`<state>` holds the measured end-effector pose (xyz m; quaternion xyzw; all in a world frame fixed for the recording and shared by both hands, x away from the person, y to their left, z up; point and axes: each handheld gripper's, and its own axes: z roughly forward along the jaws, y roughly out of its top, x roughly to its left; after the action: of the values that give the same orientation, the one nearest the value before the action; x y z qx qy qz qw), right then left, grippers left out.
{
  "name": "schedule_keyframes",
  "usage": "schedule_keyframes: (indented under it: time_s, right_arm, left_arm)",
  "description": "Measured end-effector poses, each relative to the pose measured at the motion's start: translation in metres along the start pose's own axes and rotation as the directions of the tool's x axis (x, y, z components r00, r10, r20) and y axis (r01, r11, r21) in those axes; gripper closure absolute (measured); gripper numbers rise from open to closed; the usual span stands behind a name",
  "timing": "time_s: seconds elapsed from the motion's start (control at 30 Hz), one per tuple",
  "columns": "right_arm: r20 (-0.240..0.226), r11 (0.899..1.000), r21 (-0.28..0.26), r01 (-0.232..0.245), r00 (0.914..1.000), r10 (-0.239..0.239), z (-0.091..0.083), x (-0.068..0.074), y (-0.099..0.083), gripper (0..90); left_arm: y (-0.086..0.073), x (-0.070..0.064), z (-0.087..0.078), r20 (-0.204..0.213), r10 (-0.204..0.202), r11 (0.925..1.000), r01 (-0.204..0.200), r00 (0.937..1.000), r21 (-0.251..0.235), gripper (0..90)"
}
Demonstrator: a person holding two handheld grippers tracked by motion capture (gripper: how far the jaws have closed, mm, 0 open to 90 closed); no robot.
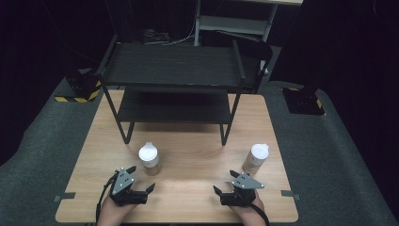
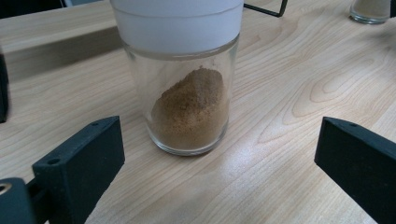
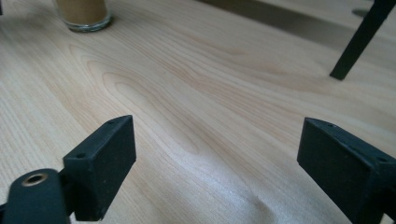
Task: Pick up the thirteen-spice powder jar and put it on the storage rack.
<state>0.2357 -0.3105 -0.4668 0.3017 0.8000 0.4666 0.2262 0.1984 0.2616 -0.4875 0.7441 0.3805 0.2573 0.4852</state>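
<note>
Two glass jars with white lids hold brown powder on the wooden table (image 1: 188, 188). The left jar (image 1: 149, 159) stands just ahead of my left gripper (image 1: 141, 178), which is open. Seen from the left gripper view, this jar (image 2: 189, 93) sits upright a little beyond the spread jaws of that gripper (image 2: 217, 144), untouched. The right jar (image 1: 256, 157) stands forward and to the right of my right gripper (image 1: 225, 181). That gripper (image 3: 215, 149) is open over bare wood, with the base of the left jar (image 3: 86, 14) far off at the top left.
A black two-tier metal rack (image 1: 174, 66) stands on the back half of the table; one of its legs (image 3: 357, 42) appears in the right gripper view. The right jar's base (image 2: 371, 10) shows at the top right of the left gripper view. Grey carpet surrounds the table.
</note>
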Motion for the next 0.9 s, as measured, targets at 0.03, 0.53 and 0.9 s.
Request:
schedule_keyframes:
  time_s: [0.03,0.53,0.9]
  right_arm:
    - [0.001,1.0,-0.01,0.022,0.9998,-0.022,0.0,0.0,-0.002,10.5]
    - [0.072,0.999,-0.021,-0.046,0.9963,0.048,-0.011,0.001,-0.009,0.0]
    - [0.092,0.998,-0.03,-0.046,0.9946,0.049,-0.012,0.003,-0.011,0.0]
  left_arm:
    - [0.001,-0.001,0.001,-0.003,0.001,1.0,0.0,1.0,0.002,1.8]
    - [0.002,-0.007,0.002,0.003,0.045,0.999,-0.045,0.999,0.005,1.8]
    - [0.002,-0.004,0.004,0.008,0.03,0.9995,-0.03,0.9995,0.0,1.4]
